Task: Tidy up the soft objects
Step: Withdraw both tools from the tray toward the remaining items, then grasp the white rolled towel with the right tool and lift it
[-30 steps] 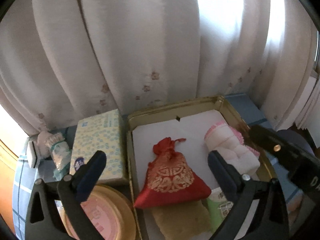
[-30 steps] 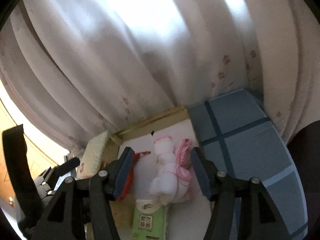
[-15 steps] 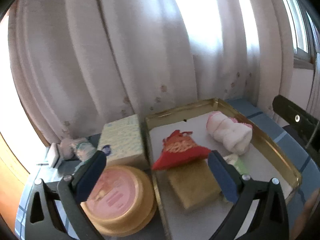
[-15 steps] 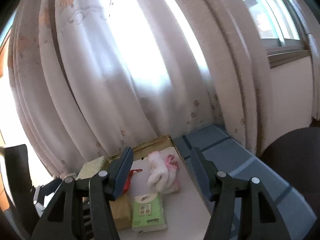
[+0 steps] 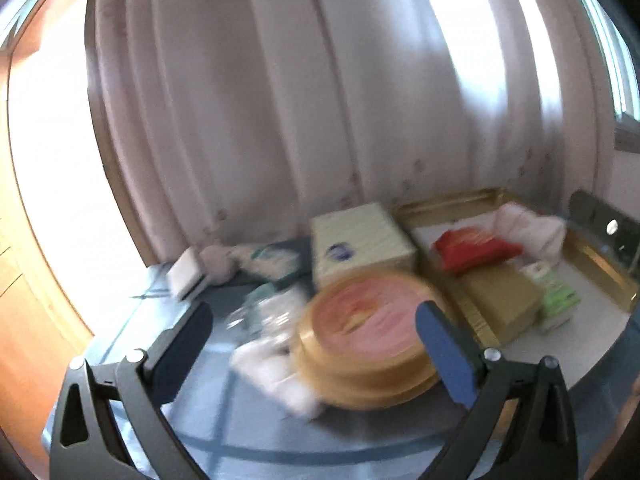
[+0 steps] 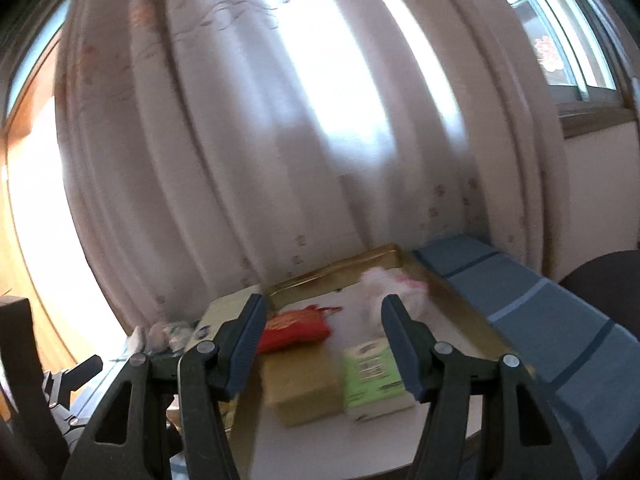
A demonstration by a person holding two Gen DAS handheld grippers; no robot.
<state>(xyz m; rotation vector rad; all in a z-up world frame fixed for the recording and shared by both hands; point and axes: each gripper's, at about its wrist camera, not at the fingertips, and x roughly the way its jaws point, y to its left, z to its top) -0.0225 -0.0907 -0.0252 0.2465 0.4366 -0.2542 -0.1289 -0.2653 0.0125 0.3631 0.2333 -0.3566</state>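
Both views swung left; hand-held grippers [image 5: 312,344] [image 6: 322,344] agape, empty; only left shows tin [image 5: 360,360].

We see pale curtains [image 6: 320,140] hanging in long folds, daylight glowing bright through them. At the upper right a window frame [image 6: 576,80] peeks out. Warm wooden trim [image 5: 24,280] runs on the left, and a blue checked tablecloth [image 6: 560,320] covers the table.

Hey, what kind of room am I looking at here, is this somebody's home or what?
Probably a room in a home, by a window. Long pale curtains hang behind a table with a blue checked cloth, and household bits like a tissue box and a gold tray of soft items sit on it.
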